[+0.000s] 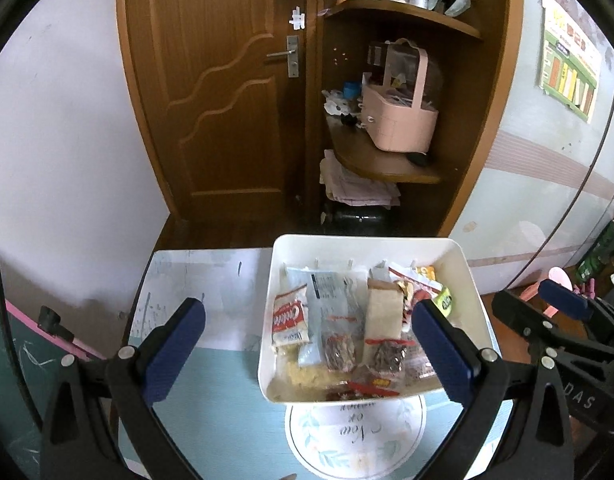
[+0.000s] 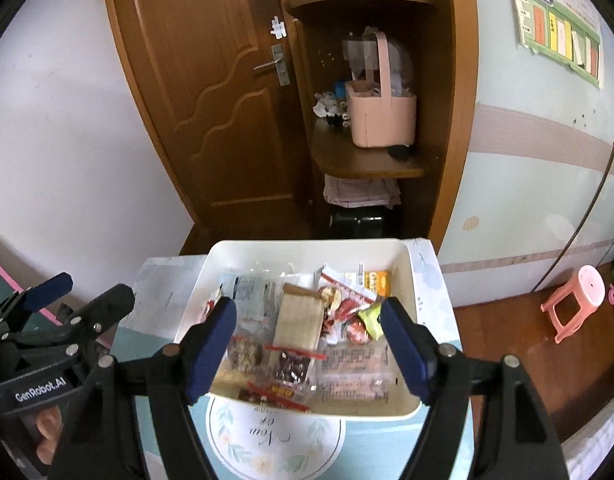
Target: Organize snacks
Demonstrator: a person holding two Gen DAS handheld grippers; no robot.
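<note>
Packaged snacks [image 2: 295, 328] lie heaped in the white rectangular plastic tray [image 2: 407, 276] on the pale table [image 1: 211, 304]. Right gripper [image 2: 307, 344] hovers over the tray, spread and empty, likely after a release. Left gripper [image 1: 307, 344] spread, empty, waiting beside.

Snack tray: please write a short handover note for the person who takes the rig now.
Left gripper: open, empty, above the table beside the tray.
Right gripper: open, empty, over the white tray.
Snacks: all visible packets lie in the tray, among them a beige wafer pack and a red-and-white packet.
Done: snacks gathered in the tray.
Left: none seen outside; maybe tidy the pile.
</note>
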